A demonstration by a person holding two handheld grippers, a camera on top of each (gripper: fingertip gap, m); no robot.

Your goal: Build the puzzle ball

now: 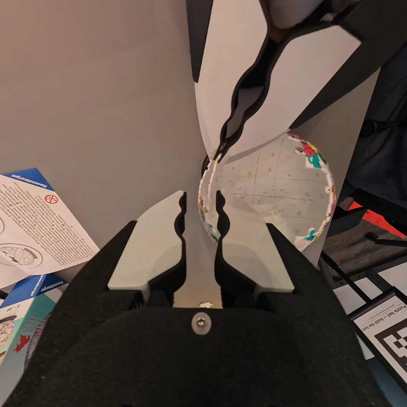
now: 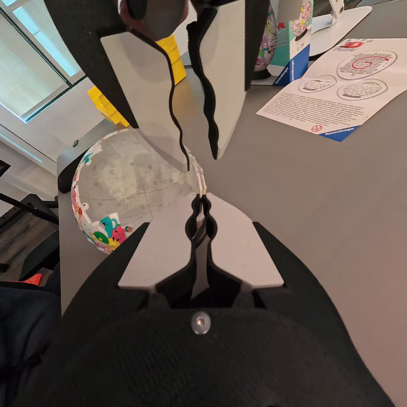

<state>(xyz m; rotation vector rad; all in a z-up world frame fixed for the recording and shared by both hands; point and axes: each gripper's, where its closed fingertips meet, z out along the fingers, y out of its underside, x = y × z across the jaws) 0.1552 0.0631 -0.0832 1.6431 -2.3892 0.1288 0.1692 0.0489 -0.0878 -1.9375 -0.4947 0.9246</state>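
The half-built puzzle ball [image 1: 271,193] lies on the grey table [image 1: 99,99] with its open white inside facing me; colourful pieces show along its rim. In the right wrist view the ball [image 2: 123,182] sits near the table's left edge. My left gripper [image 1: 200,193] is open and straddles the rim, one finger inside the shell and one outside; it comes in from above in the right wrist view [image 2: 201,163]. My right gripper [image 2: 201,196] is shut on the rim, and in the left wrist view [image 1: 218,156] its tips pinch the rim's top edge.
An instruction leaflet [image 1: 33,220] and the puzzle box [image 1: 22,326] lie left of the ball; both show in the right wrist view, the leaflet [image 2: 343,88] and the box [image 2: 293,55]. A small white piece [image 1: 206,304] lies under my left gripper. Yellow bins [image 2: 105,105] stand beyond. A printed card [image 1: 385,330] lies off the table's right edge. Less than 4 cm separates the two grippers' tips.
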